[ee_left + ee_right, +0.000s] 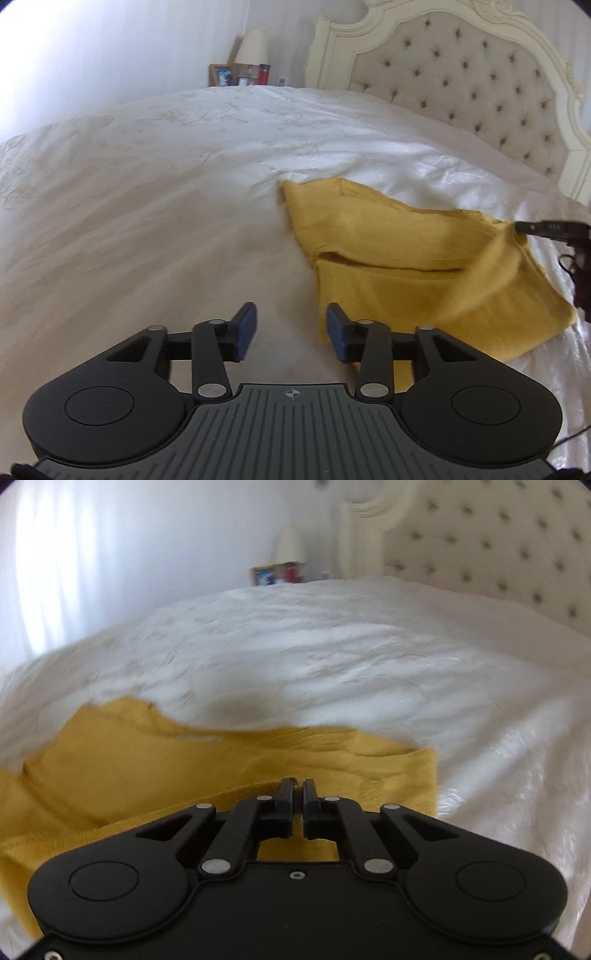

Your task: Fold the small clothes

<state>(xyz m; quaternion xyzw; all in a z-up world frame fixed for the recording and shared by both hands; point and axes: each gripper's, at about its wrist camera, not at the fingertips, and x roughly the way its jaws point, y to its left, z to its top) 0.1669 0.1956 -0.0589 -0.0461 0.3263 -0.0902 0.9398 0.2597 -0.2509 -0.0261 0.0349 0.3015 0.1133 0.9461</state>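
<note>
A mustard-yellow garment (424, 266) lies partly folded on the white bedspread (166, 184), right of centre in the left wrist view. My left gripper (291, 328) is open beside the garment's near left corner, with only bedspread between its blue pads (245, 330). At the right edge of that view, my right gripper (524, 227) pinches the garment's far right edge. In the right wrist view the right gripper (298, 786) is shut on a raised fold of the yellow garment (147, 768), a bit of cloth showing between its tips.
A cream tufted headboard (480, 81) rises at the far right. A bedside table holds a lamp (251, 46), a picture frame (221, 75) and a red bottle (263, 74). White bedspread stretches to the left of the garment.
</note>
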